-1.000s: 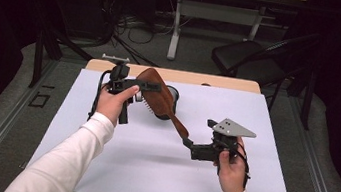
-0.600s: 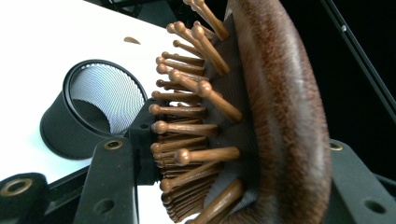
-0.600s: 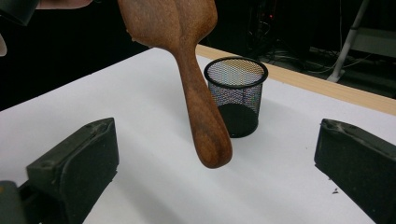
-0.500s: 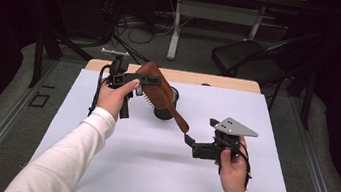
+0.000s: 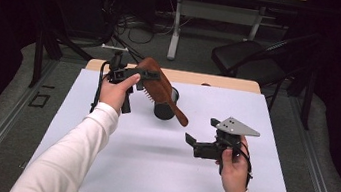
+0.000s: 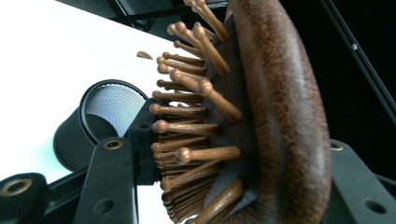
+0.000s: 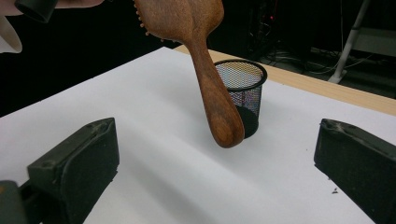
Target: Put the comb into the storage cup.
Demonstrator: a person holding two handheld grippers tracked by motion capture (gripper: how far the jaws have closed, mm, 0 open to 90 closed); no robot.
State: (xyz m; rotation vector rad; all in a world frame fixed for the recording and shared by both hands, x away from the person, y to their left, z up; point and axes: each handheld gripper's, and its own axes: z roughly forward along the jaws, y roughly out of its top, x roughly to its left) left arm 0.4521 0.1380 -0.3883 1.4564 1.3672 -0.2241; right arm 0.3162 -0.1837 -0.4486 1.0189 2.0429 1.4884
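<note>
Hairbrush [image 5: 159,87] lifted slightly higher over mesh cup [image 5: 165,106], left gripper [image 5: 133,76] clamping it, right gripper [image 5: 191,142] gaping empty.

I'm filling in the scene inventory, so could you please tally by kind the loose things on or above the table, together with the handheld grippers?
Wooden hairbrush: 1, clamped in the left gripper, above the table.
Black mesh cup: 1, upright on the white table.
Grippers: 2, left and right gripper, whose jaws stand apart.
Total: 4.
</note>
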